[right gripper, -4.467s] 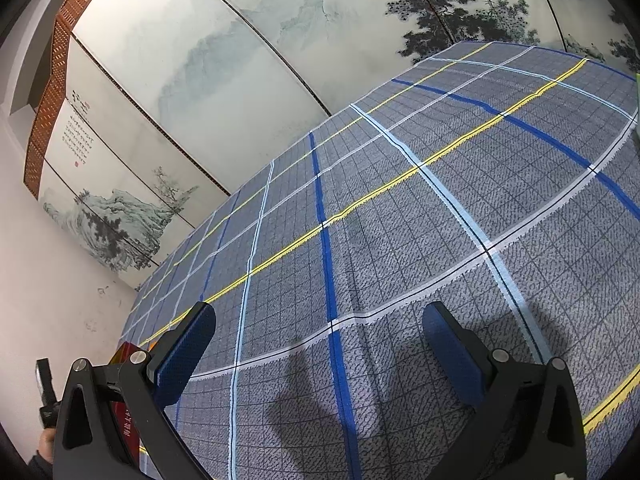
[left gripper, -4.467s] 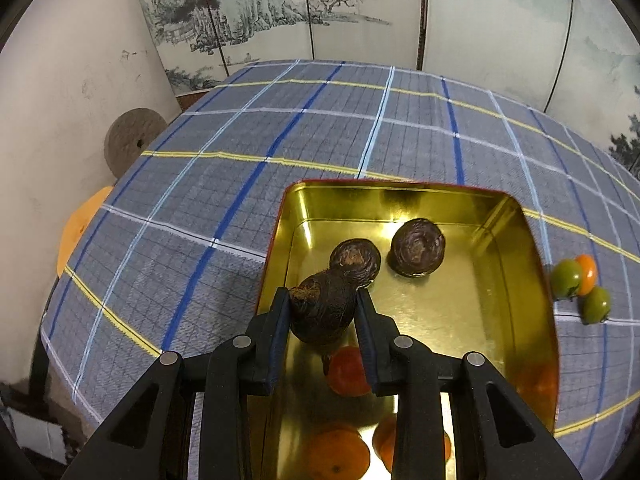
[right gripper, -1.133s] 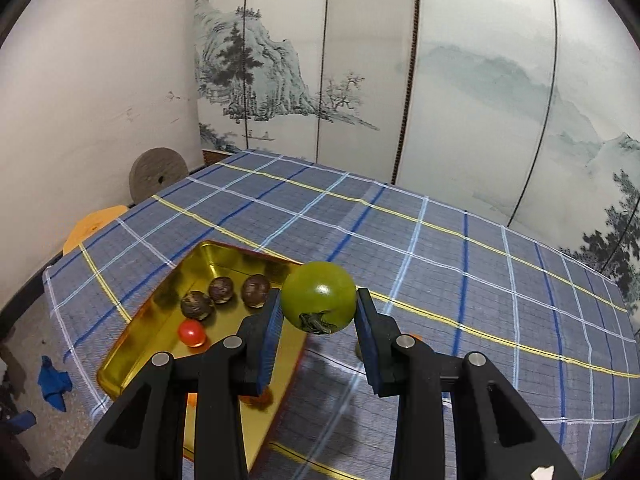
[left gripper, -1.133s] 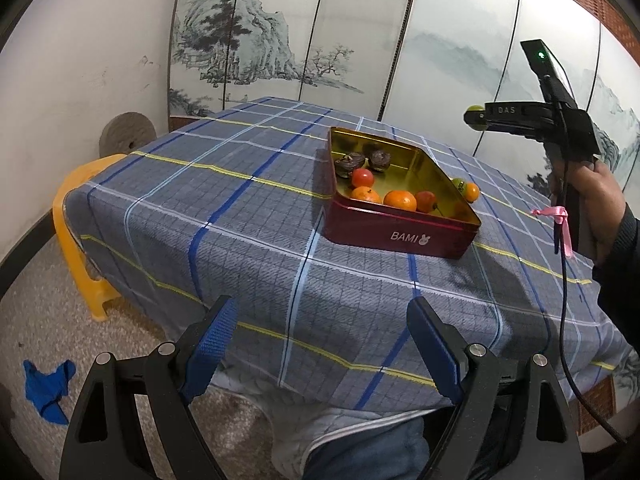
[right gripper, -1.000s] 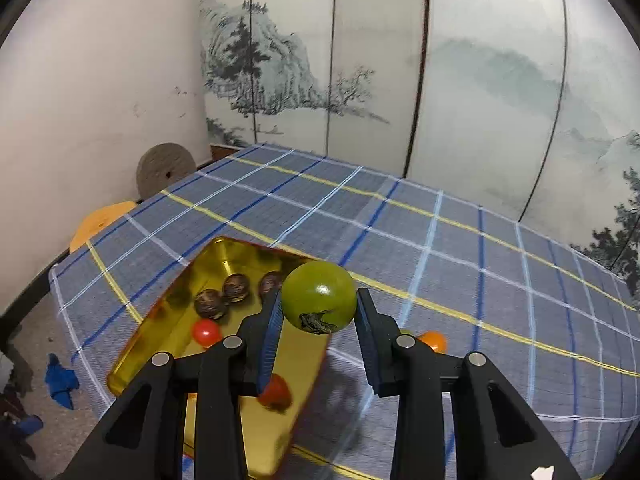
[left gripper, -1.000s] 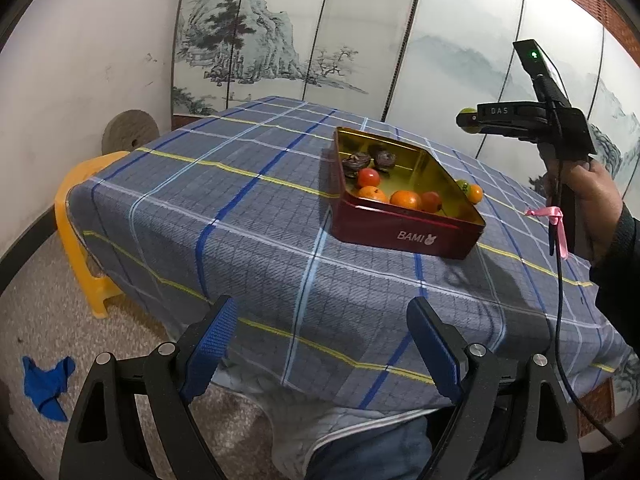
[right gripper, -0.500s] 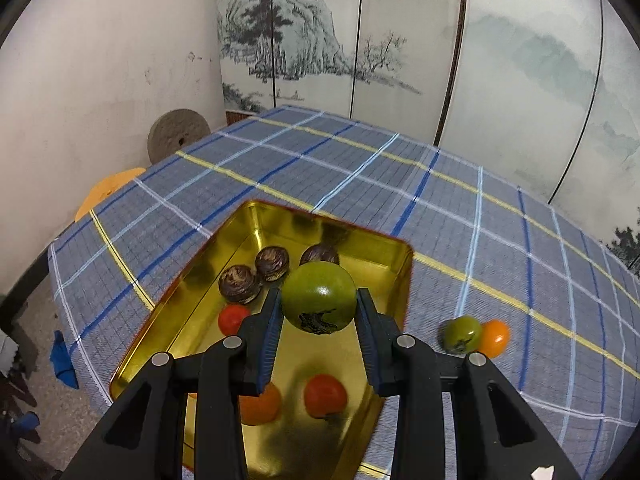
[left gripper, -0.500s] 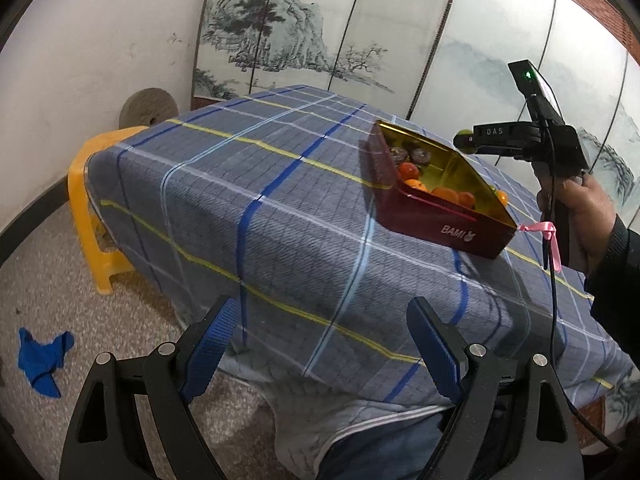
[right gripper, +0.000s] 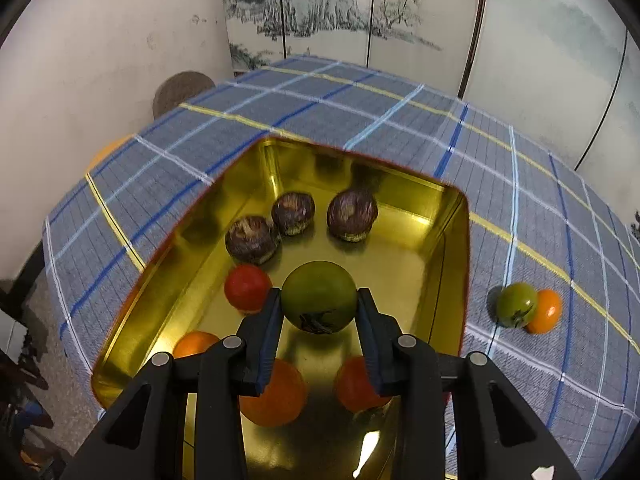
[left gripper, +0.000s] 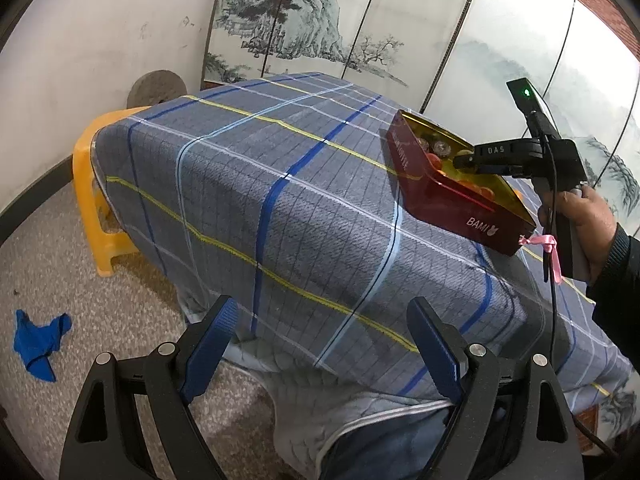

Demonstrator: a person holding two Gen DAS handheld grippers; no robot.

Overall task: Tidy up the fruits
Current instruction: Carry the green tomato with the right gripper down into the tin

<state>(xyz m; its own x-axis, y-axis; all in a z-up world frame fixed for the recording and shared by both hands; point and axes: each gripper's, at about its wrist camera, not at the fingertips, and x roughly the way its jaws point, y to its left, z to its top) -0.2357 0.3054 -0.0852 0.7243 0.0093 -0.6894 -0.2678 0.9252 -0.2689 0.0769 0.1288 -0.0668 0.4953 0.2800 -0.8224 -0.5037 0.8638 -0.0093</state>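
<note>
Green tomato (right gripper: 319, 297) clamped between right gripper (right gripper: 319, 316) jaws, now low over the gold tin (right gripper: 456, 264) interior; half a second ago it hung higher above the dark fruits. Release looks imminent. Left gripper (left gripper: 320, 344) open, empty, drawn back off the table. Two fruits (right gripper: 528, 310) remain on the cloth.

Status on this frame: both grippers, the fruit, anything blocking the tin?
Right gripper shut on green tomato, above the gold tin. Left gripper open, empty, off the table's edge. Bare spot below. Two fruits left on cloth.
</note>
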